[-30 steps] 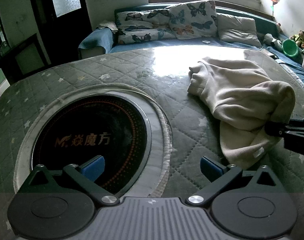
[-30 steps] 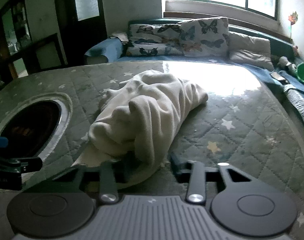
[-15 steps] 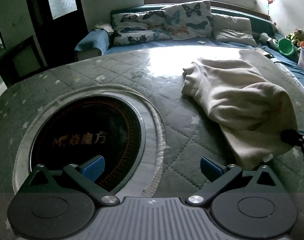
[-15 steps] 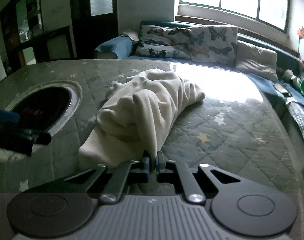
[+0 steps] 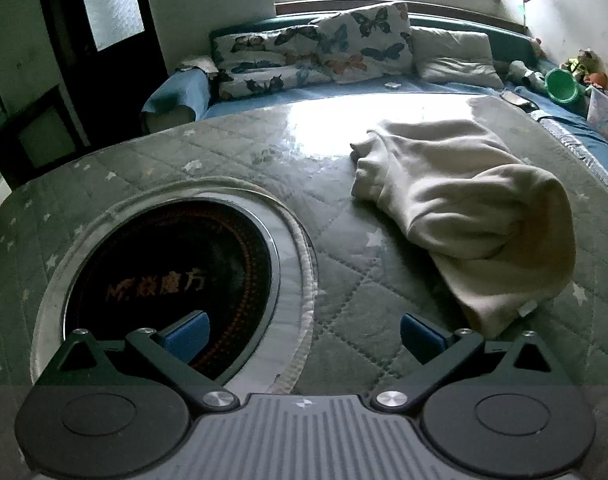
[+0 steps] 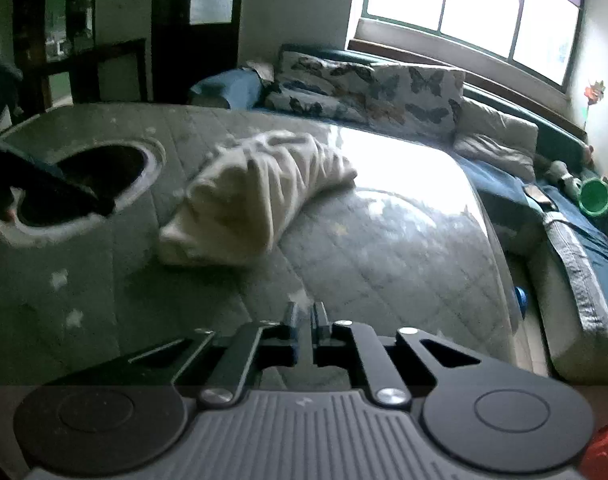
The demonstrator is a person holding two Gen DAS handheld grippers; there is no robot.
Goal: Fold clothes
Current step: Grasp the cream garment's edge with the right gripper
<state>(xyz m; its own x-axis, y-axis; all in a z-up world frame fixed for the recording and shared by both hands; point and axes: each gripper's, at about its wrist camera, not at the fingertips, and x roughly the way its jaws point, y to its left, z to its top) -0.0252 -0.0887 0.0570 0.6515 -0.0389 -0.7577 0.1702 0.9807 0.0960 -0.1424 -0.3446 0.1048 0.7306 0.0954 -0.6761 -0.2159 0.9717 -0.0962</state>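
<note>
– Right tool (image 6: 301, 316) is hanging over bare quilting, its fingers pressed almost together and pinching nothing. Why is it idling there?

– My guess is that it is backing off to look for a fresh hold. The cream garment (image 6: 263, 196) is lying ahead of it and to its left, well clear of its tips.

– And the left tool (image 5: 301, 330)?

– It is waiting with its blue pads (image 5: 185, 328) spread wide and nothing between them. It is hovering over the edge of the dark round inset (image 5: 171, 272) in the surface (image 5: 223, 152), and the garment (image 5: 464, 208) is sitting ahead and to its right, its near hem just beyond the right pad.

– So neither is holding cloth?

– Neither. The wide spread suggests that the left one is getting ready to take an edge.

– How is the garment looking?

– It is bunching in one long heap, rumpled into deep creases and doubled loosely over itself. A rounded hump is rising nearest the left tool, and a small white label (image 5: 526, 309) is peeking out at the near hem. It is looking soft and thick, like fleece. I am judging the folding as barely begun, since no flat panel or straight edge is showing.
</note>
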